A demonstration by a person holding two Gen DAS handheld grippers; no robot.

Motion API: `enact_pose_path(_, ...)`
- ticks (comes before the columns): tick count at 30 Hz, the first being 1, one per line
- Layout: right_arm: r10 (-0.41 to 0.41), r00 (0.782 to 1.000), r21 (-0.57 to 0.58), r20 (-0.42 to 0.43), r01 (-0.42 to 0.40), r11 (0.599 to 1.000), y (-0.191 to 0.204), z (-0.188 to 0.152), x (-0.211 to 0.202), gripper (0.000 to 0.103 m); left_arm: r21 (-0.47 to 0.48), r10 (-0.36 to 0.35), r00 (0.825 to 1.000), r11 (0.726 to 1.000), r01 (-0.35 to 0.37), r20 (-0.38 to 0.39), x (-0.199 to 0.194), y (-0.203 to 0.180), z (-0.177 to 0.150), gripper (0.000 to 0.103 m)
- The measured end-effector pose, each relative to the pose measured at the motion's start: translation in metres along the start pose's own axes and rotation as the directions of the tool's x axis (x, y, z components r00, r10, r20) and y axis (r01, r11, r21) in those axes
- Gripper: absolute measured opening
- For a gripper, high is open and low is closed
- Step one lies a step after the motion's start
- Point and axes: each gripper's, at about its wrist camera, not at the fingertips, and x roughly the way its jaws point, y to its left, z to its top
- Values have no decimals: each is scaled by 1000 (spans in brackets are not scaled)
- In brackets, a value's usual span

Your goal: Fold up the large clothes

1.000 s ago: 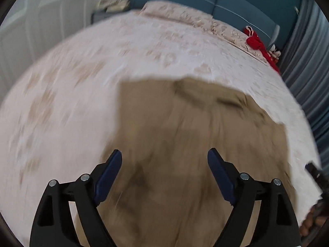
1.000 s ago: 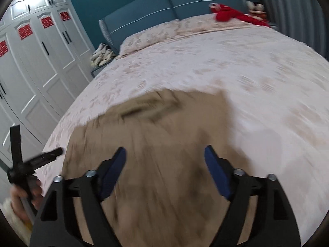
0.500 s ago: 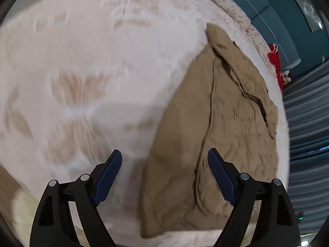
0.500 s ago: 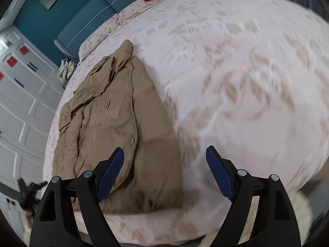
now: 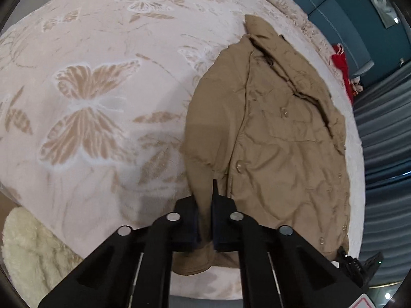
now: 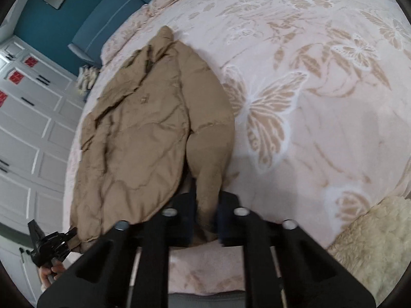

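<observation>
Jacket [image 5: 282,133] lies on bed [image 5: 102,51], long axis near-to-far, collar far. Left gripper [image 5: 205,220] pinches left sleeve at near edge; right gripper [image 6: 205,218] pinches right sleeve. Both equally near.

I see a plain tan jacket [image 5: 277,138] on a pale pink bedspread [image 5: 102,51] with beige-and-white butterfly and leaf print. Cream fleece blanket [image 5: 28,251] at 8 o'clock. Teal headboard [image 6: 108,20] at 11 o'clock, red cloth [image 5: 340,61] at 2. Grippers are black.
</observation>
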Motion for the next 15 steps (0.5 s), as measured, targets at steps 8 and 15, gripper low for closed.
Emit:
enact_pose_path(8,15,1000,-179,-25,-19,984,22,-8,-56,3,142,0,999,990,-7,49,-72,-15,-13,1)
enact_pose_path(15,14,990,-338,-139,-61,939,33,-54,-144,3,297,40,999,954,-31,-23,-158,-23,-61,0)
